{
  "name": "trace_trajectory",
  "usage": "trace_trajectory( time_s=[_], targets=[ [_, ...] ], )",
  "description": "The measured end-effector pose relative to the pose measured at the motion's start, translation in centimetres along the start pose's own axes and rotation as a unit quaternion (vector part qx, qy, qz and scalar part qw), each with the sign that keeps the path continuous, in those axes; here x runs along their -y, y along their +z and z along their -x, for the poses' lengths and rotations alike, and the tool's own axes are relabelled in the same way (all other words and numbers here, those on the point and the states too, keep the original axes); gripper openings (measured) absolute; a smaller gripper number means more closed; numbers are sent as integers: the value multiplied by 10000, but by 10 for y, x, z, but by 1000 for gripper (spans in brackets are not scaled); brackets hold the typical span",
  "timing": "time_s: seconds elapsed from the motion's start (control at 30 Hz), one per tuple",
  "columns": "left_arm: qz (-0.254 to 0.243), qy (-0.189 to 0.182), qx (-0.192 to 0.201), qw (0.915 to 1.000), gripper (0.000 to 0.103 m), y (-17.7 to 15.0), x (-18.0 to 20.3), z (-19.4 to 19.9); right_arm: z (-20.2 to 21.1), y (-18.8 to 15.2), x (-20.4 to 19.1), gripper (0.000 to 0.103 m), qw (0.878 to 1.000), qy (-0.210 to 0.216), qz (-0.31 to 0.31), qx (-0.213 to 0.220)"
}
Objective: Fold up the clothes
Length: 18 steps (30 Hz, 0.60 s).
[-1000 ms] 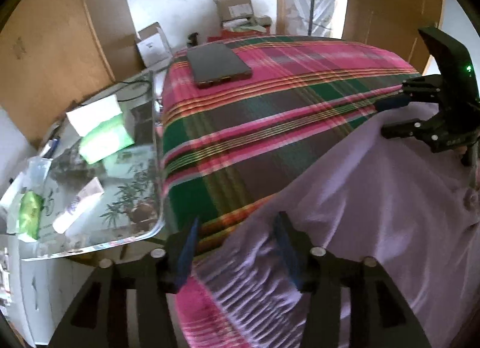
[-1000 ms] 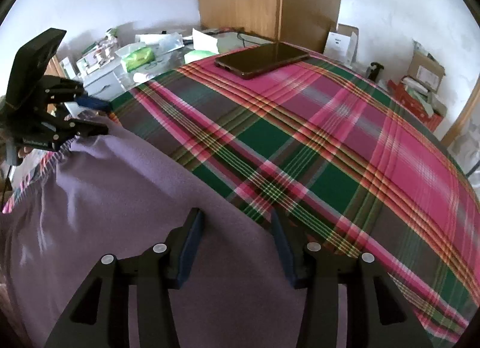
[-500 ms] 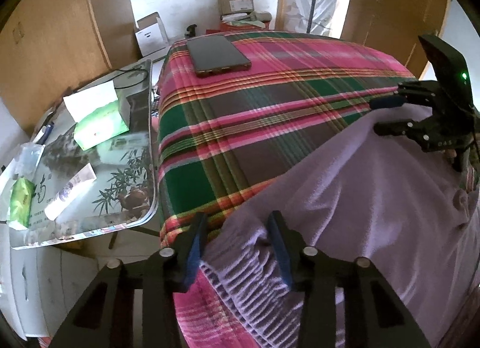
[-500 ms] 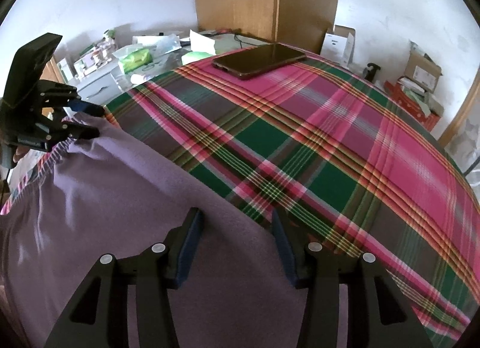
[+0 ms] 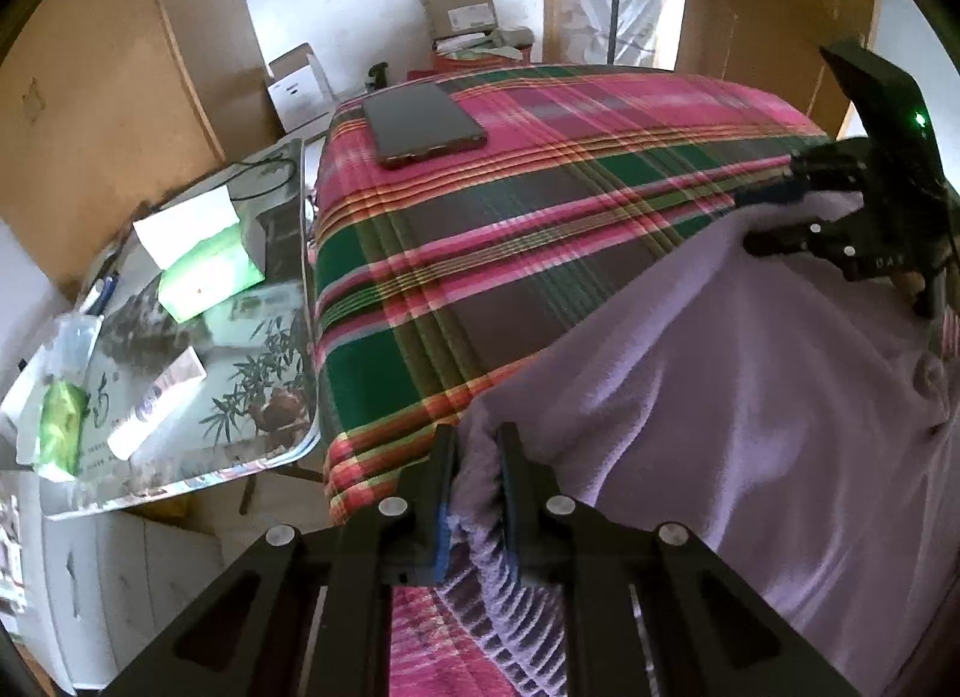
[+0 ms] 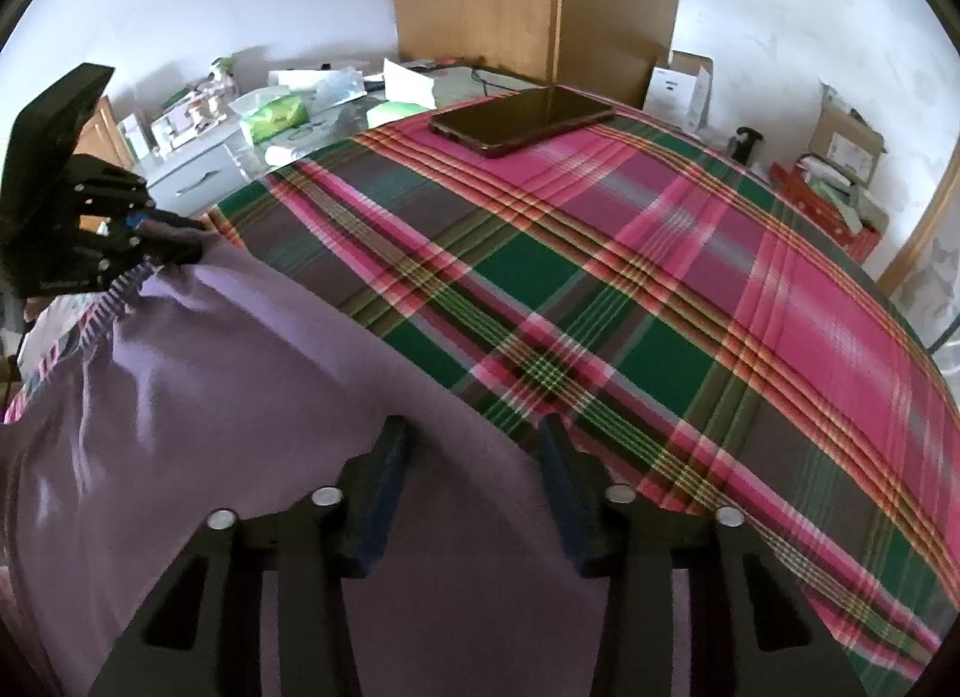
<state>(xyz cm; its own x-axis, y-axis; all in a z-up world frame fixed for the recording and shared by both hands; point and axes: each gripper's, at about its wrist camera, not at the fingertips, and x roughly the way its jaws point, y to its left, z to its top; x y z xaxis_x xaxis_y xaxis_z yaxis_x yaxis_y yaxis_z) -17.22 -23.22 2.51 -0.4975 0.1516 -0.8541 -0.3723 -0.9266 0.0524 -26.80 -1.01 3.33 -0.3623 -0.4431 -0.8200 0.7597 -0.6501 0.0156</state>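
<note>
A lilac garment (image 5: 750,397) is spread over the near part of a bed covered by a plaid blanket (image 5: 480,253); in the left wrist view it fills the lower right of the frame, in the right wrist view (image 6: 240,397) the lower left. Its ribbed hem (image 5: 516,589) is bunched at the bottom centre of the left view, where the left claw (image 5: 477,457) is seen narrow and closing, with a fold of the fabric pinched between its pads. The same claw (image 6: 162,244) appears at the left edge of the right view, clamped on the garment's corner.

The right claw (image 6: 474,457) stands about half open at the bottom centre of its own view and is closing; the garment's upper edge runs between its fingers, but the pads are not yet seen pressing on the cloth. In the left view it (image 5: 774,217) is found at the right edge, at the garment's far corner.

The blanket beyond the garment's edge lies bare across the middle of both frames (ample room there), up to a dark phone (image 5: 423,123) near the bed's far edge. A cluttered glass counter (image 5: 198,409) abuts the bed at the left of the left view.
</note>
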Motion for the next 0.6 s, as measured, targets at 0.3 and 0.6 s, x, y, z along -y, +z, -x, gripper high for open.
trace_trajectory(
  time_s=[0.3,0.6],
  targets=[
    [449,-2,223,9987,13,-5,-8,11,9,-4,-12,8,9998,-63,141,79],
    [387,307,661,9966,12,-7,4,41,46,-8,-33,7,9984,-343,149,422]
  ],
)
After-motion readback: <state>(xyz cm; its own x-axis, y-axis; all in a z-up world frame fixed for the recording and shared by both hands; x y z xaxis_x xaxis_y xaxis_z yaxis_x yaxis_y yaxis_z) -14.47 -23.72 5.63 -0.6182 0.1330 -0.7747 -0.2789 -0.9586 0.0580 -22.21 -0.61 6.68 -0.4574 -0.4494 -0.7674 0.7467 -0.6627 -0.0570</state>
